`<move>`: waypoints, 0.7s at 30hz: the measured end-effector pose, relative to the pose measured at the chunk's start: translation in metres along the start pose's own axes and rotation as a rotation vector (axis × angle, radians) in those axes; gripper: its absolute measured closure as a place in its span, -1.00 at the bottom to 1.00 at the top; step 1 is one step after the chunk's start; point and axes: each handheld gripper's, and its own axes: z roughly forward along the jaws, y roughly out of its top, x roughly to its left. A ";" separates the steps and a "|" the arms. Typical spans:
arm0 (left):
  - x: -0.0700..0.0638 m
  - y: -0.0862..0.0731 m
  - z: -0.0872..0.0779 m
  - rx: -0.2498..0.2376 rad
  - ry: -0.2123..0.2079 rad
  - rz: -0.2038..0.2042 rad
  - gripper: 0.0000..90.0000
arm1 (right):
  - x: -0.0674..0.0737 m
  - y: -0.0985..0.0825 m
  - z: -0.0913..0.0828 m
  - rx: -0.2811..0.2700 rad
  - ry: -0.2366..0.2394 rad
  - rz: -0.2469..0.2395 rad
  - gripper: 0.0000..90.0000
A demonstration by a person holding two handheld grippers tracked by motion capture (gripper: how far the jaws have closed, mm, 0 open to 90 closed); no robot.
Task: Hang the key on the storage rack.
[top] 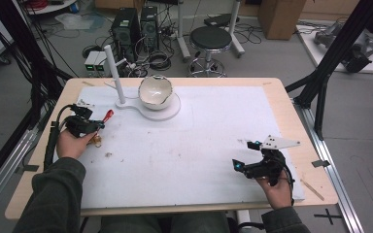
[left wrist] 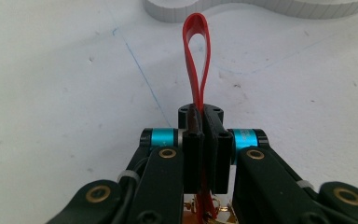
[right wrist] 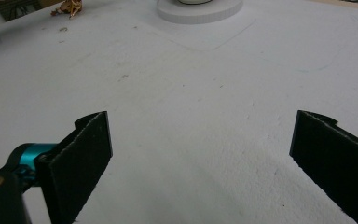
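- The left hand-held gripper [left wrist: 200, 116] is at the left side of the desk [top: 281, 104], its jaws pressed together on a red loop [left wrist: 196, 51].
- The red loop pokes out past the jaw tips, pointing toward the white stand [top: 148, 109]; in the high view it shows as a small red tip [top: 108, 115] just right of the left hand-held gripper [top: 96, 125].
- In the left gripper view the red strip runs down between the jaws to a small gold-coloured piece [left wrist: 209, 210] at the bottom edge; what that piece is I cannot tell.
- In the high view something small and brownish [top: 97, 141] sits just beside the person's left hand [top: 73, 143], with a few crumbs [top: 108, 155] near it on the white mat [top: 199, 160].
- The right hand-held gripper [top: 243, 156] is at the near right of the desk, held in the right hand [top: 277, 189], well apart from the red loop.
- Its jaws are spread wide with nothing between them; the right gripper view looks past them across bare mat [right wrist: 200, 140].
- At the far middle of the mat a white bowl [top: 155, 91] rests on the stand's round base, with an upright white post [top: 114, 73] just to its left.
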 end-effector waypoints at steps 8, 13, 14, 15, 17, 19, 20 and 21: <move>-0.005 -0.005 -0.010 -0.043 -0.017 -0.005 0.92 | 0.000 0.000 0.000 -0.006 -0.006 -0.006 -0.90; -0.009 -0.009 -0.014 -0.074 -0.029 -0.010 0.92 | 0.000 0.000 -0.001 -0.004 -0.008 -0.004 -0.90; -0.010 -0.010 -0.015 -0.078 -0.030 -0.010 0.92 | 0.000 0.000 -0.001 -0.009 -0.009 -0.004 -0.90; -0.011 -0.011 -0.016 -0.082 -0.033 -0.012 0.92 | -0.001 0.000 -0.001 -0.008 -0.009 -0.007 -0.90; -0.012 -0.013 -0.018 -0.091 -0.035 -0.012 0.92 | -0.001 0.000 -0.001 -0.010 -0.011 -0.009 -0.90; -0.013 -0.014 -0.019 -0.106 -0.036 -0.021 0.92 | 0.000 0.000 -0.001 -0.004 -0.008 -0.005 -0.90; -0.014 -0.014 -0.020 -0.105 -0.036 -0.019 0.92 | 0.000 0.000 -0.001 -0.003 -0.008 -0.003 -0.90; -0.014 -0.014 -0.021 -0.111 -0.036 -0.013 0.92 | 0.000 0.000 -0.001 -0.005 -0.008 -0.007 -0.90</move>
